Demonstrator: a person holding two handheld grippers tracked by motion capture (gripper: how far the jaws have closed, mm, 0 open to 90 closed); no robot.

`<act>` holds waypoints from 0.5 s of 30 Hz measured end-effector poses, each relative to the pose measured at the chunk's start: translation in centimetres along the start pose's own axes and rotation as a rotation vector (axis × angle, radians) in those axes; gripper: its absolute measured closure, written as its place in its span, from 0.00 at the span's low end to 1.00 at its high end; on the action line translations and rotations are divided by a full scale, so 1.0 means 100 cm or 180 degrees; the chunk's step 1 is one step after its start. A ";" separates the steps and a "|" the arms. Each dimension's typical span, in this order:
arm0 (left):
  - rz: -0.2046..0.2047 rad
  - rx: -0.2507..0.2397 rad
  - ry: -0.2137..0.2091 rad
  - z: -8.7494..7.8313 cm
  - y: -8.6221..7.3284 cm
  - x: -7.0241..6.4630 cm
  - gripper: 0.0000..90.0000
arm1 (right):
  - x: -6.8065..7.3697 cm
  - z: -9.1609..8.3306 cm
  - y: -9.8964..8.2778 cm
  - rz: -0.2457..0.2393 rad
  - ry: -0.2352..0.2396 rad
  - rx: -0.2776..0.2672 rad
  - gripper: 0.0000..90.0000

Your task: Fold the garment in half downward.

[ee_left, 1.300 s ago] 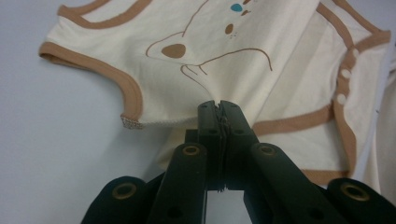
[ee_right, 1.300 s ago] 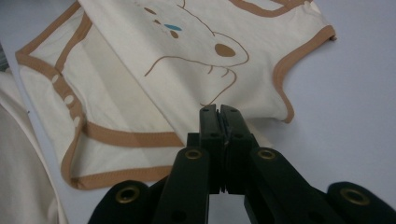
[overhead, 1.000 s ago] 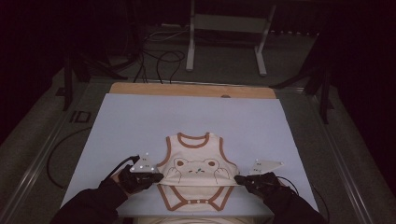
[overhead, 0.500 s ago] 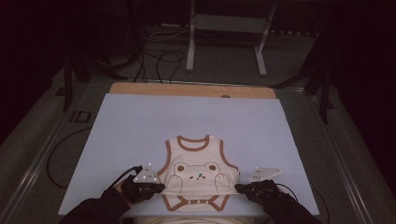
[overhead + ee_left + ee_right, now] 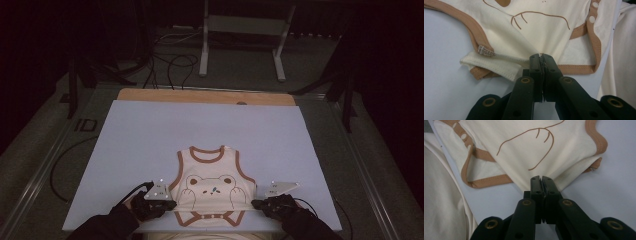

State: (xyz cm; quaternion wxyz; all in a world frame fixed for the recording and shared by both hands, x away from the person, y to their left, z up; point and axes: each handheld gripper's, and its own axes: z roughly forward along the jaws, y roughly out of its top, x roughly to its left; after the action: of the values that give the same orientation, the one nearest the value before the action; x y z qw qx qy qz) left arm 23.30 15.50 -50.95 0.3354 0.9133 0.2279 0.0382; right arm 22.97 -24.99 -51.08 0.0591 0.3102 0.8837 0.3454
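Note:
A cream baby bodysuit [image 5: 211, 182] with brown trim and a bear print lies flat near the front edge of the table, neck opening away from the person. My left gripper [image 5: 170, 205] is shut on the bodysuit's left side edge [image 5: 534, 53], where the fabric bunches at the jaw tips. My right gripper [image 5: 256, 204] is shut on the right side edge [image 5: 541, 176] in the same way. The snap-button crotch flap [image 5: 594, 15] lies toward the person; it appears too in the right gripper view [image 5: 464, 137].
A pale lavender mat [image 5: 150, 135] covers the table, with a wooden strip [image 5: 205, 96] along its far edge. Cables [image 5: 170, 65] and a metal stand [image 5: 240, 30] sit on the floor beyond. Cream cloth [image 5: 441, 202] hangs off the near edge.
Both grippers have pulled the bodysuit toward the person, so it lies closer to the front edge of the table. Both stay shut on it.

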 end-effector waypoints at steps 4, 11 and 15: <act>0.0028 0.0030 0.0007 0.000 0.000 0.000 0.97 | 0.000 0.000 0.000 -0.0016 0.0001 -0.0001 0.98; -0.0007 0.0050 0.0015 -0.002 0.002 0.000 0.94 | 0.001 0.000 0.000 -0.0022 -0.0002 0.0005 0.93; 0.0000 0.0027 0.0068 -0.008 0.004 0.001 0.78 | 0.001 -0.007 0.004 -0.0064 0.0018 -0.0073 0.78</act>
State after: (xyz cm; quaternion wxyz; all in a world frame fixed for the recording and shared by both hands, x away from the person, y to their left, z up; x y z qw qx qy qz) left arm 23.39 15.70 -50.09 0.3291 0.9142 0.2317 0.0470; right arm 22.84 -25.12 -50.30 0.0636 0.2996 0.8830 0.3558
